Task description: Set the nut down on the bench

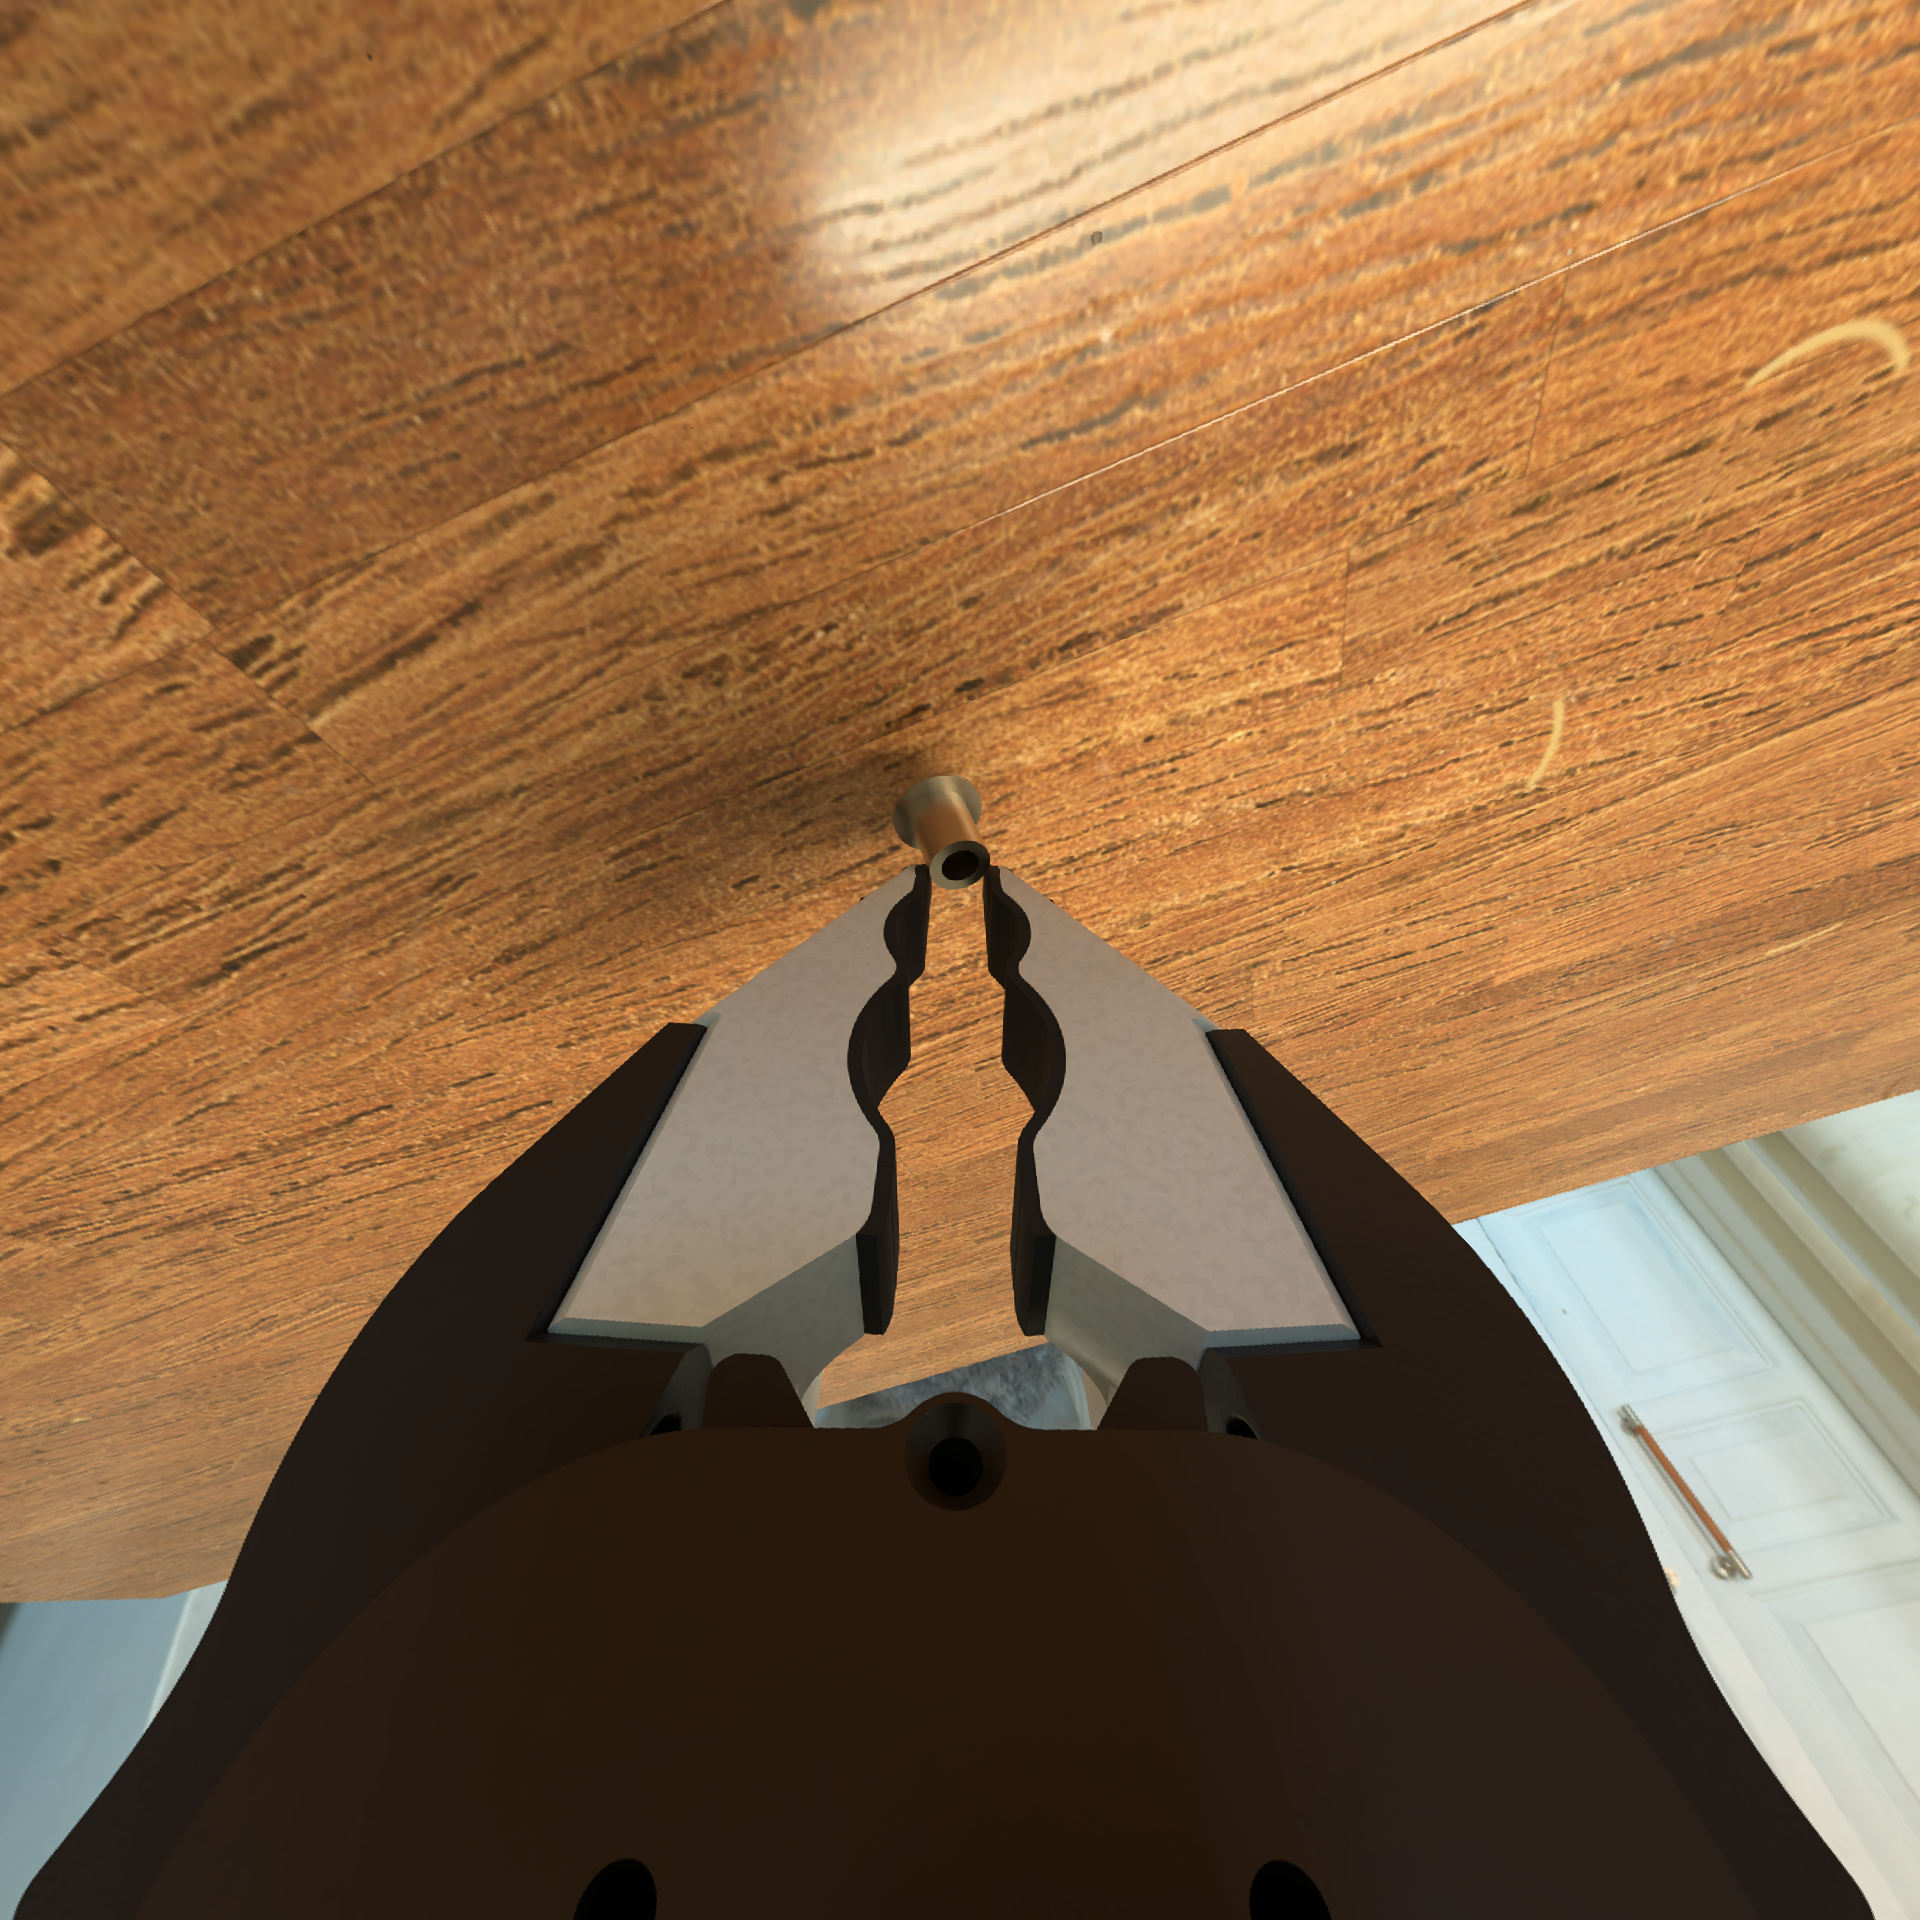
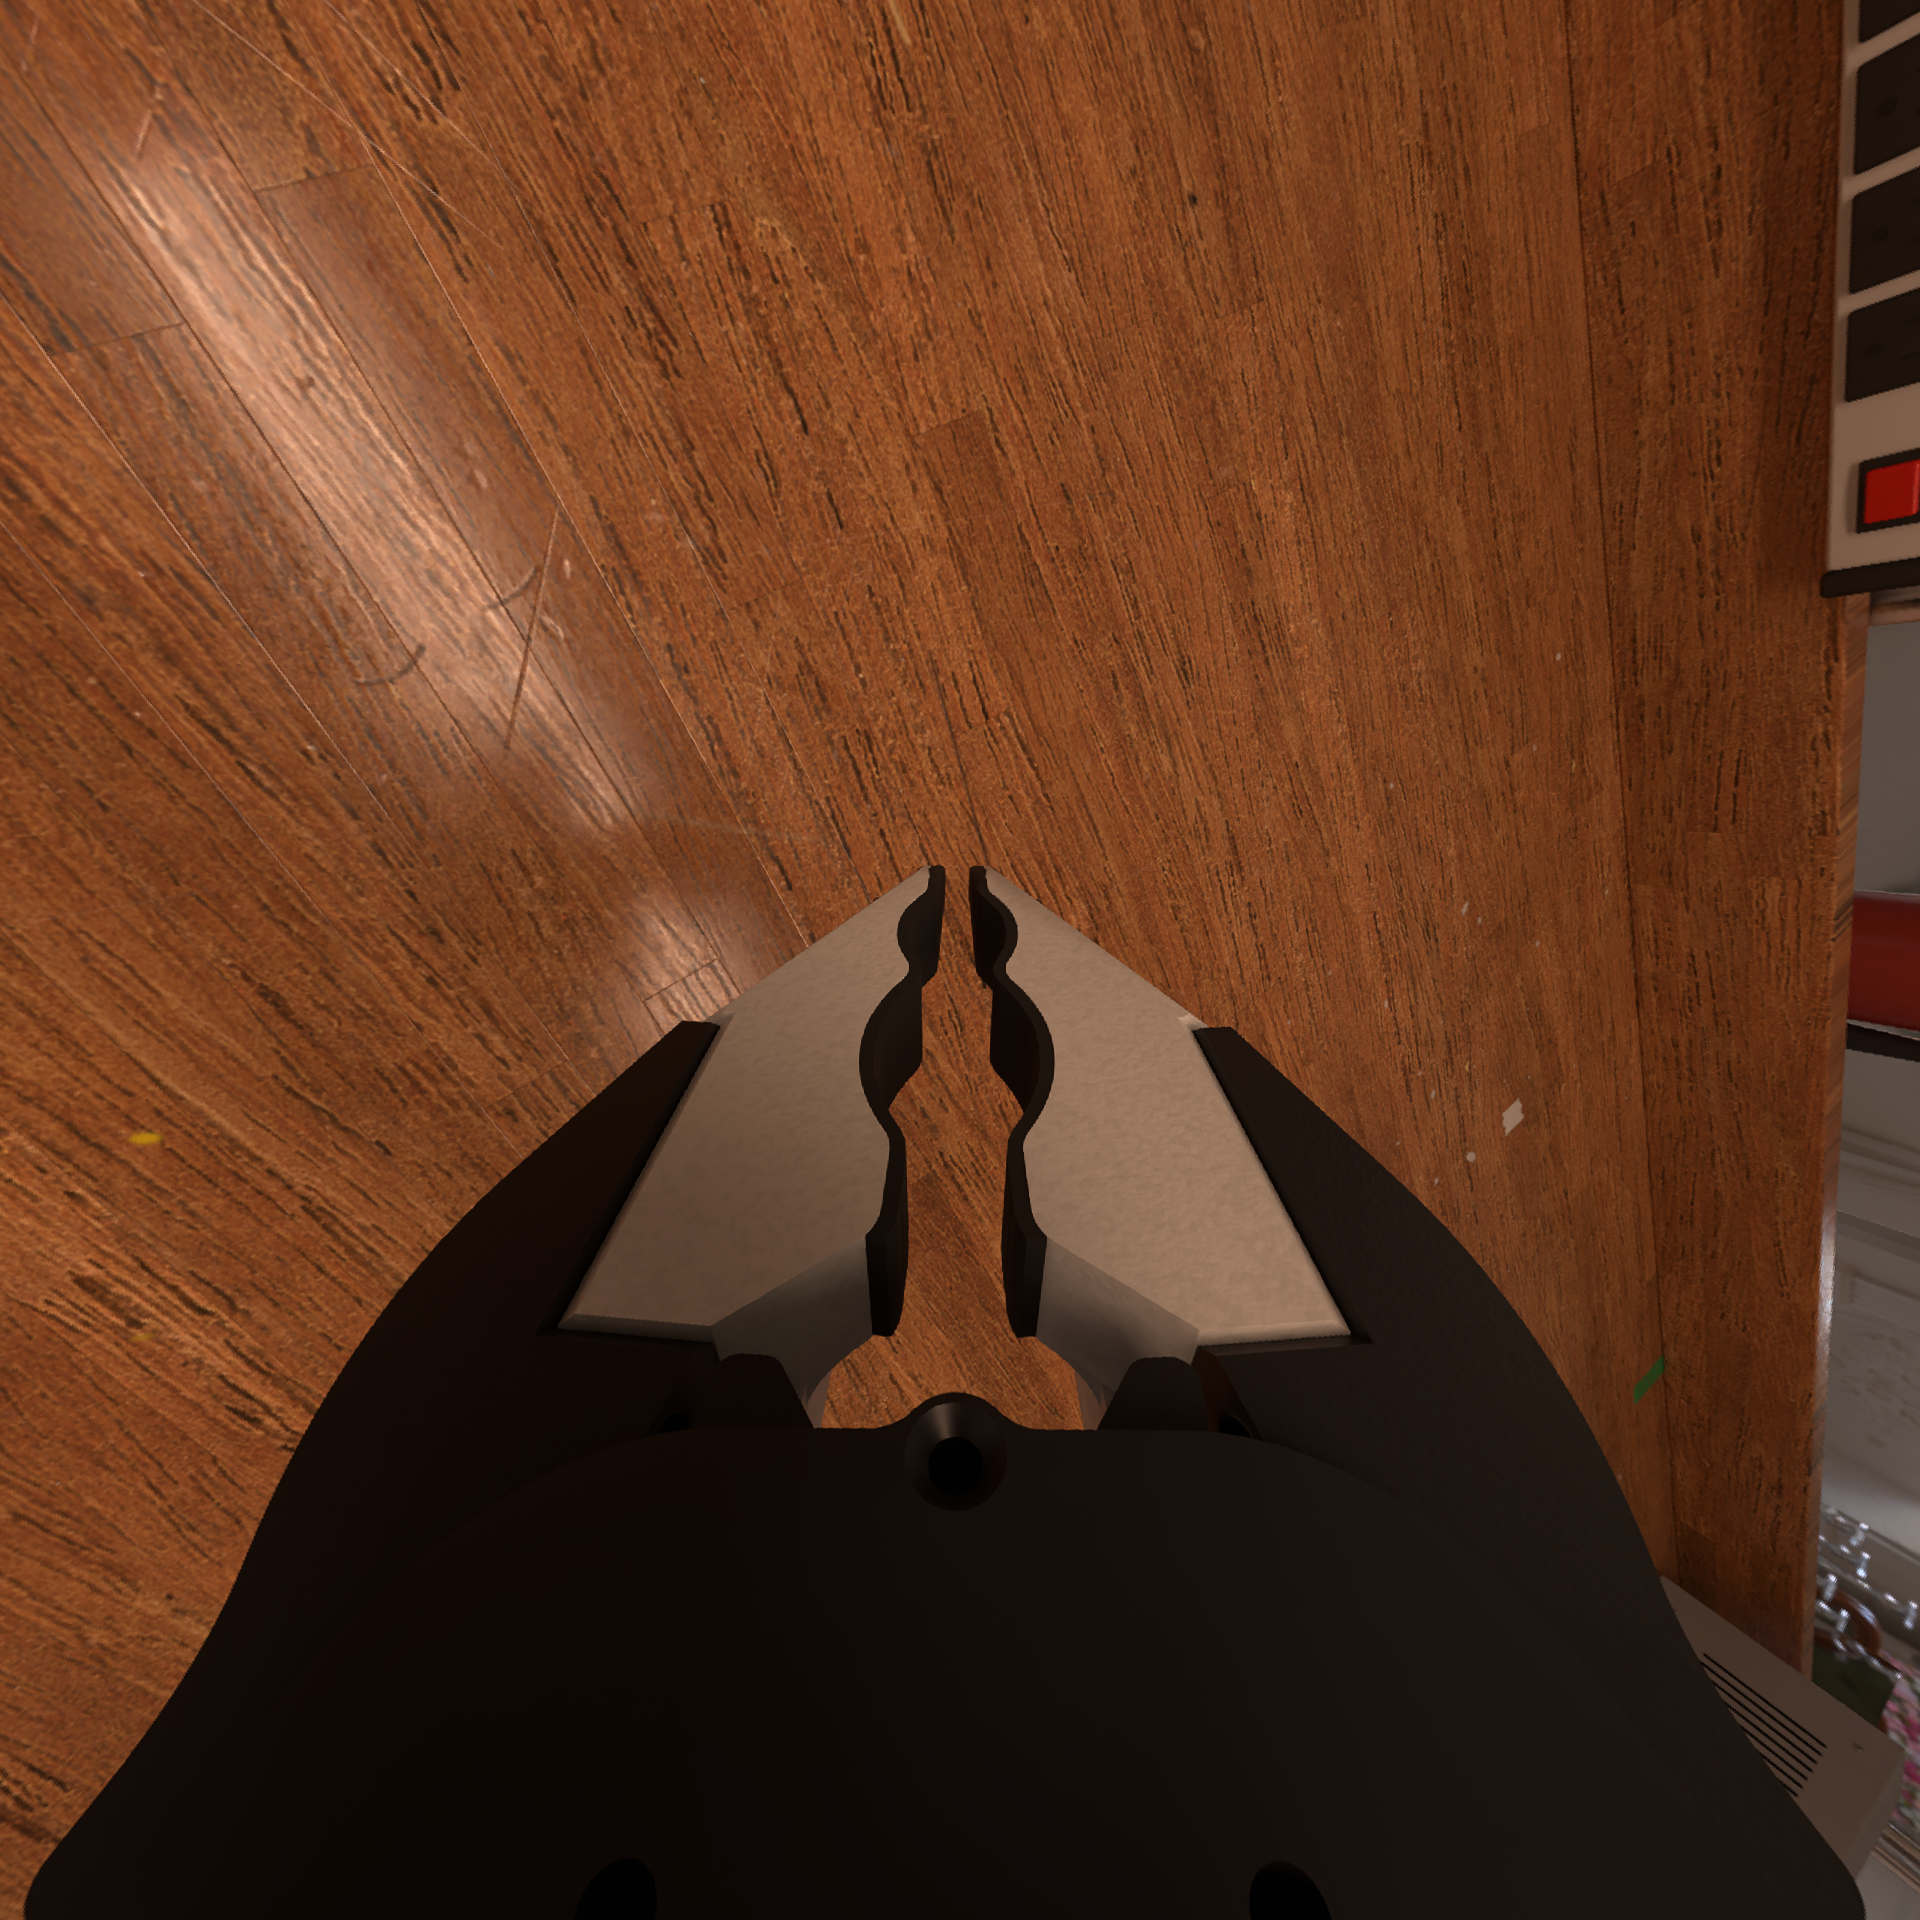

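Observation:
A small metal nut [image 1: 956, 847] with a round flange and a hollow barrel stands at the tips of my left gripper [image 1: 954, 878]. Its flange end is down against the wooden bench [image 1: 935, 468] and the open barrel end faces the camera. The left fingers close in on the barrel from both sides, so the gripper is shut on the nut. My right gripper [image 2: 957, 878] hangs over bare bench wood [image 2: 1143, 468]. Its jaws are almost together with only a thin slit between them, and nothing is held. The nut does not show in the right wrist view.
A white power strip [image 2: 1883, 312] with black sockets and a red switch lies at the bench's right edge, with a red object [image 2: 1886, 961] beyond it. In the left wrist view the bench edge runs lower right, with a white cabinet door and handle [image 1: 1683, 1496] below.

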`<state>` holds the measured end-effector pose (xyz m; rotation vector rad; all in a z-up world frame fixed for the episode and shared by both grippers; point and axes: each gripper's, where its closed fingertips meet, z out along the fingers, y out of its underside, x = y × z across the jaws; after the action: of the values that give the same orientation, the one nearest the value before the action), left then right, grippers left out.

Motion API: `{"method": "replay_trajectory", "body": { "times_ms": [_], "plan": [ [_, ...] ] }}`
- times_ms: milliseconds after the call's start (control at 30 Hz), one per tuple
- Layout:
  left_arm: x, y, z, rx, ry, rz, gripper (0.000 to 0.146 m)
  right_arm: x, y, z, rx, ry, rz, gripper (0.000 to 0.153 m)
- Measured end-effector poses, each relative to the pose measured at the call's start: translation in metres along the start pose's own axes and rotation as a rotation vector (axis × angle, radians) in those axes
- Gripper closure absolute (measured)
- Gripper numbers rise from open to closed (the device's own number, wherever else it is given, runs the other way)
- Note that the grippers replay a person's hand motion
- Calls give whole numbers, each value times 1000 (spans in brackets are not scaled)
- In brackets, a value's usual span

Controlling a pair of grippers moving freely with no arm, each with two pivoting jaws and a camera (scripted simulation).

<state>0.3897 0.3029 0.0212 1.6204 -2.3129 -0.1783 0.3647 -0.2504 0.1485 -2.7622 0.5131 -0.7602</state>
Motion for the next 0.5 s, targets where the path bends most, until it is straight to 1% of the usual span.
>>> {"method": "replay_trajectory", "body": {
  "times_ms": [200, 333, 500],
  "plan": [
    [0, -1, 0, -1, -6, 6, 136, 0, 1, 0, -5, -2, 0, 148],
    [10, -1, 1, -2, 26, 58, 136, 0, 2, 0, -7, -5, 3, 148],
    [13, -3, -4, 24, 4, 85, 136, -1, 3, 1, -13, -8, 2, 148]
  ]
}}
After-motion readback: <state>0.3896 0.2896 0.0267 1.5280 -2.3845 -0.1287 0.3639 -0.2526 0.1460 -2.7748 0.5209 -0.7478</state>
